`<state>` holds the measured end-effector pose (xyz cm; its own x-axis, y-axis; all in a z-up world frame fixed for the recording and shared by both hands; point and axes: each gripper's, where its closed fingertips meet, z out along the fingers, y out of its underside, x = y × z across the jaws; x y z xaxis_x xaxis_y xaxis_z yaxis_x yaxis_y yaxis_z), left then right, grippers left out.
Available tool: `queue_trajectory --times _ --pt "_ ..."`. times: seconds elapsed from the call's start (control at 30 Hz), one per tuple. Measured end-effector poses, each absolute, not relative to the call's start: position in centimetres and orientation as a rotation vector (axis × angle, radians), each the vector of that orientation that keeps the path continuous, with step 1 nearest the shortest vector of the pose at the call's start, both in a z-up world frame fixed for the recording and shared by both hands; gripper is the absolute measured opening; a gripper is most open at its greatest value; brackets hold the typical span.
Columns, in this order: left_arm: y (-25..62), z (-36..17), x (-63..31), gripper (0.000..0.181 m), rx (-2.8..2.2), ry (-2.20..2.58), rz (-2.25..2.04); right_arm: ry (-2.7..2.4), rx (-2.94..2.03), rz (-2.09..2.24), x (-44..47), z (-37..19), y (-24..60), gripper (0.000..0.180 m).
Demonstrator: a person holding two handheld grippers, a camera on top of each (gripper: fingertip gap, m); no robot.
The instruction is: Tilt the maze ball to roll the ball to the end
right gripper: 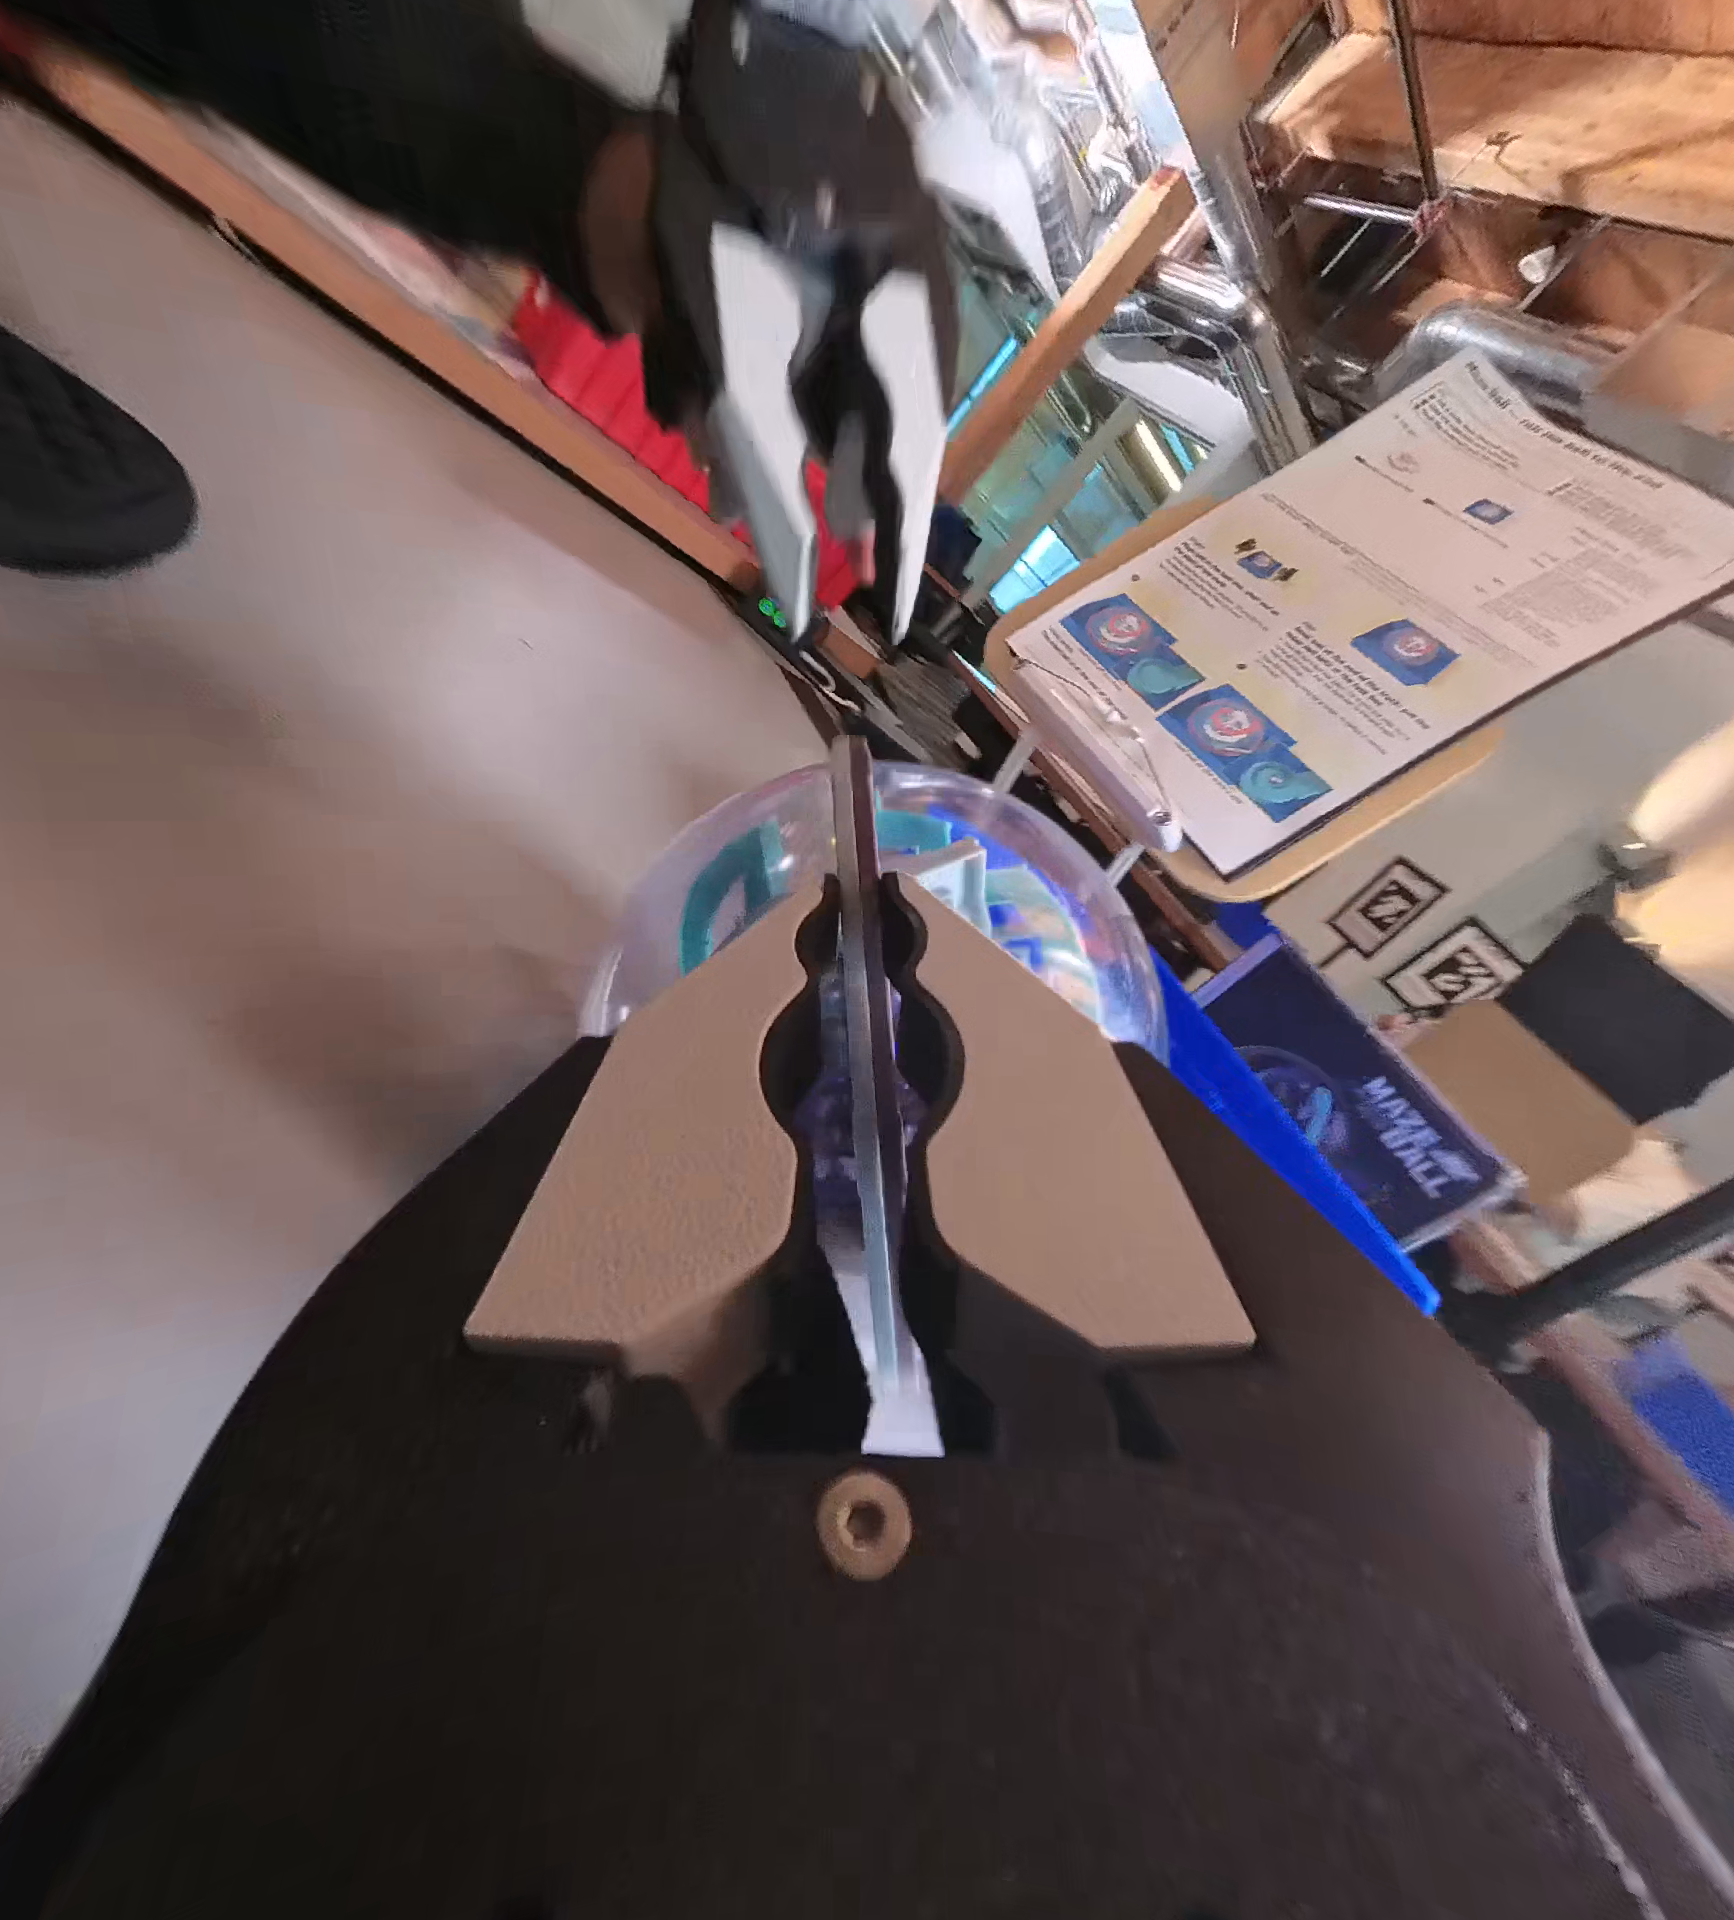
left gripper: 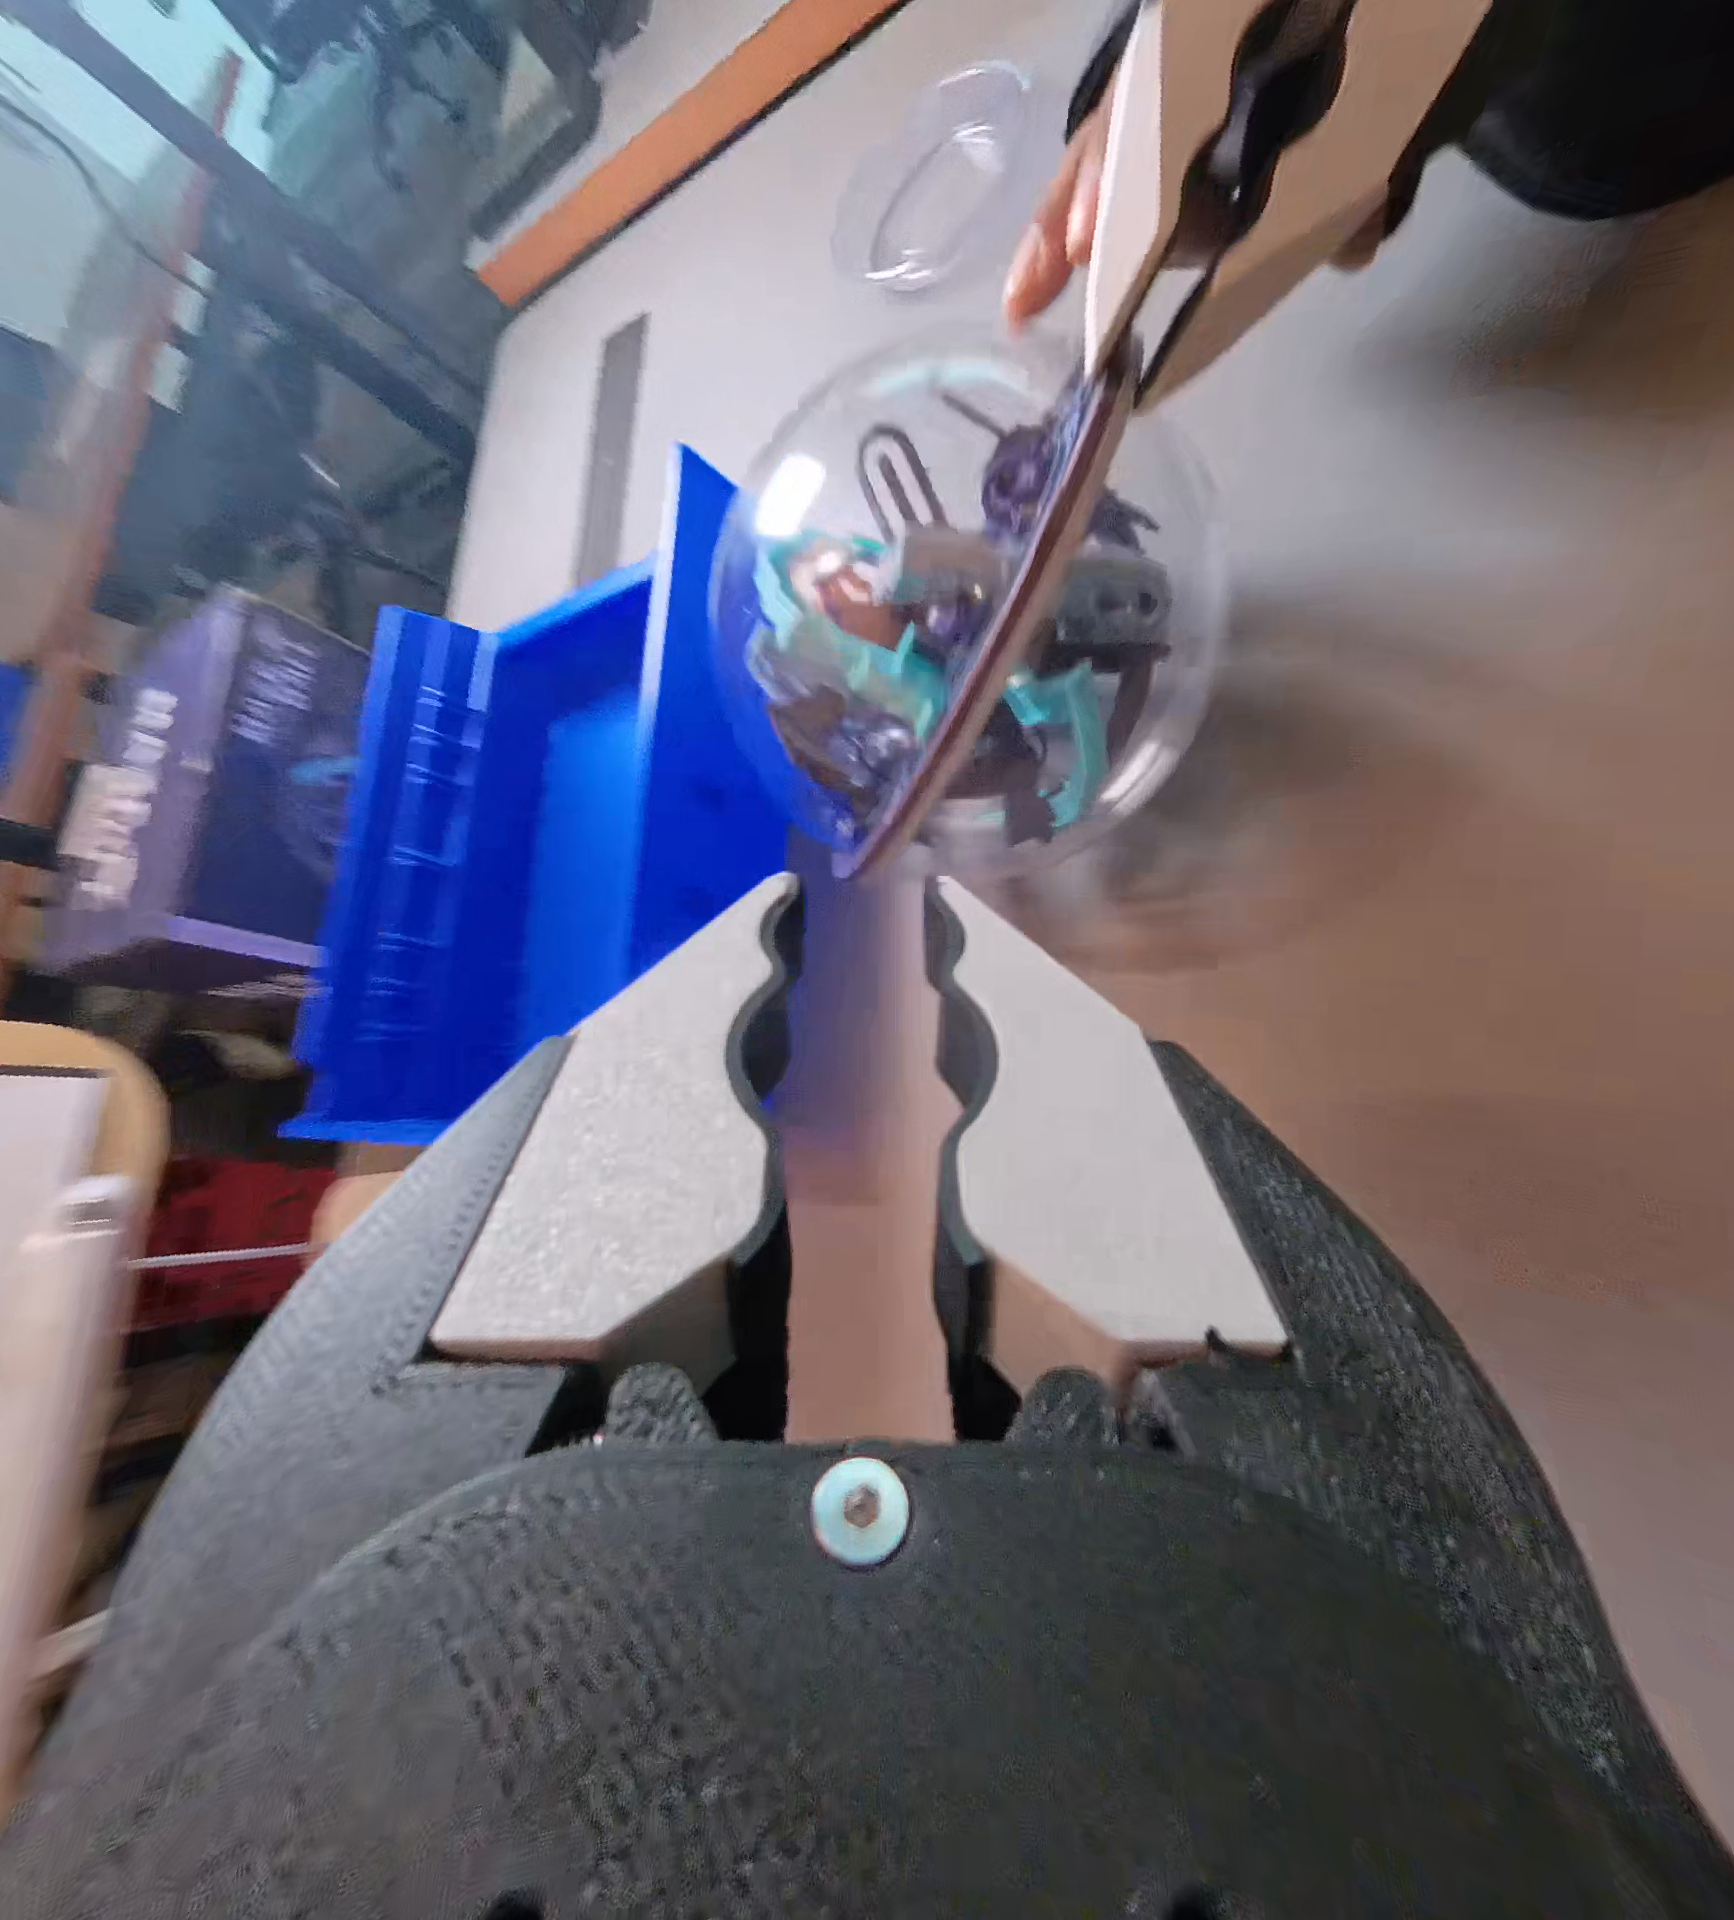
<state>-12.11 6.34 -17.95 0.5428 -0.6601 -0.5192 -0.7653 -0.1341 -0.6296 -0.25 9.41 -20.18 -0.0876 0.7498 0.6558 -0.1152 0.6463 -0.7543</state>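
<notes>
Gripping maze ball point(right gripper: 884, 935) rim | right hand-held gripper point(right gripper: 861, 883) (blurred, seemingly airborne)

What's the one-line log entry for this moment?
right gripper: shut on maze ball rim, held tilted above table | left gripper: open, empty, just below ball | blue bin: behind

A: what's that blue bin point(left gripper: 530, 831) mid-left, lying tipped over?
B: yep, dark box point(left gripper: 208, 758) just left of it. Clear dome point(left gripper: 930, 177) on the desk point(left gripper: 1465, 727), top centre. Clipboard point(right gripper: 1362, 644) upper right.
</notes>
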Motion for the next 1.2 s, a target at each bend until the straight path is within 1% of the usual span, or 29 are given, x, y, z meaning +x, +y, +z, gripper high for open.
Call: queue_trajectory --times 0.03,0.1,0.2,0.27,0.33,0.37,0.4,0.43,0.47,0.57,0.6,0.63,0.67,0.7,0.77,0.8,0.87,0.9,0.93,1.0,1.03,1.07,1.13,1.2 --pt "6.6 -19.7 -11.9 0.030 -1.869 1.148 0.065 -1.496 -0.571 0.825 0.6 -20.4 9.5 0.006" --pt "7.2 -22.7 -10.8 0.043 -1.869 1.119 -0.098 -1.509 -0.614 0.879 2.6 -21.0 9.9 0.006" --pt "8.9 -25.2 -8.7 0.052 -1.804 1.117 -0.247 -1.567 -0.692 0.912 5.5 -22.9 10.6 0.006" --pt "10.1 -25.6 -7.2 0.057 -1.743 1.146 -0.332 -1.613 -0.730 0.842 7.0 -24.3 11.3 0.006" --pt "11.2 -25.4 -5.8 0.072 -1.700 1.172 -0.447 -1.633 -0.768 0.809 8.1 -25.0 11.8 0.006" --pt "11.6 -25.2 -5.2 0.076 -1.682 1.174 -0.521 -1.638 -0.783 0.793 8.5 -25.3 12.1 0.006" --pt "11.9 -25.0 -4.5 0.087 -1.663 1.165 -0.621 -1.646 -0.794 0.773 8.8 -25.4 12.4 0.000" --pt "12.0 -25.0 -4.0 0.101 -1.658 1.149 -0.727 -1.654 -0.804 0.747 9.1 -25.7 12.7 0.000" --pt "12.3 -25.3 -3.6 0.107 -1.682 1.129 -0.830 -1.673 -0.810 0.714 9.3 -26.1 13.1 0.000" --pt "12.4 -27.2 -1.9 0.133 -1.754 1.053 -1.082 -1.714 -0.841 0.641 9.7 -27.5 13.7 0.000" --pt "12.4 -27.8 -1.5 0.134 -1.759 1.038 -1.119 -1.709 -0.871 0.655 9.8 -27.6 14.0 0.008" --pt "12.4 -28.3 -1.2 0.132 -1.771 1.020 -1.142 -1.696 -0.915 0.690 10.0 -27.5 14.3 0.021" --pt "12.5 -28.2 -1.2 0.131 -1.792 0.995 -1.175 -1.683 -0.973 0.746 10.2 -27.2 14.8 0.035" --pt "12.5 -27.7 -1.1 0.134 -1.779 0.952 -1.220 -1.669 -1.045 0.817 10.4 -26.9 15.2 0.051" --pt "12.8 -27.2 -1.5 0.129 -1.766 0.893 -1.234 -1.640 -1.211 0.979 10.5 -26.4 16.4 0.082" --pt "13.1 -27.2 -1.6 0.131 -1.776 0.871 -1.233 -1.629 -1.289 1.058 10.4 -26.3 16.9 0.091" --pt "13.6 -27.3 -1.7 0.135 -1.798 0.815 -1.274 -1.619 -1.419 1.185 9.7 -26.5 17.6 0.104" --pt "13.8 -27.4 -1.6 0.136 -1.813 0.788 -1.294 -1.637 -1.468 1.238 9.2 -26.9 17.4 0.108" --pt "13.6 -27.5 -1.1 0.138 -1.828 0.780 -1.316 -1.658 -1.500 1.275 8.6 -27.4 16.9 0.109" --pt "12.2 -28.0 0.2 0.137 -1.847 0.849 -1.311 -1.697 -1.513 1.336 7.2 -28.1 14.9 0.107" --pt "11.8 -28.5 0.8 0.140 -1.874 0.883 -1.240 -1.713 -1.524 1.319 6.4 -28.7 14.1 0.112" --pt "11.4 -29.2 1.1 0.141 -1.902 0.917 -1.156 -1.742 -1.505 1.289 5.8 -29.3 13.4 0.116" --pt "10.4 -29.5 1.6 0.154 -1.889 0.971 -1.065 -1.802 -1.421 1.254 5.0 -29.8 12.3 0.119" --pt "10.4 -29.1 1.2 0.157 -1.839 0.974 -0.919 -1.836 -1.304 1.176 3.9 -29.5 12.2 0.121"
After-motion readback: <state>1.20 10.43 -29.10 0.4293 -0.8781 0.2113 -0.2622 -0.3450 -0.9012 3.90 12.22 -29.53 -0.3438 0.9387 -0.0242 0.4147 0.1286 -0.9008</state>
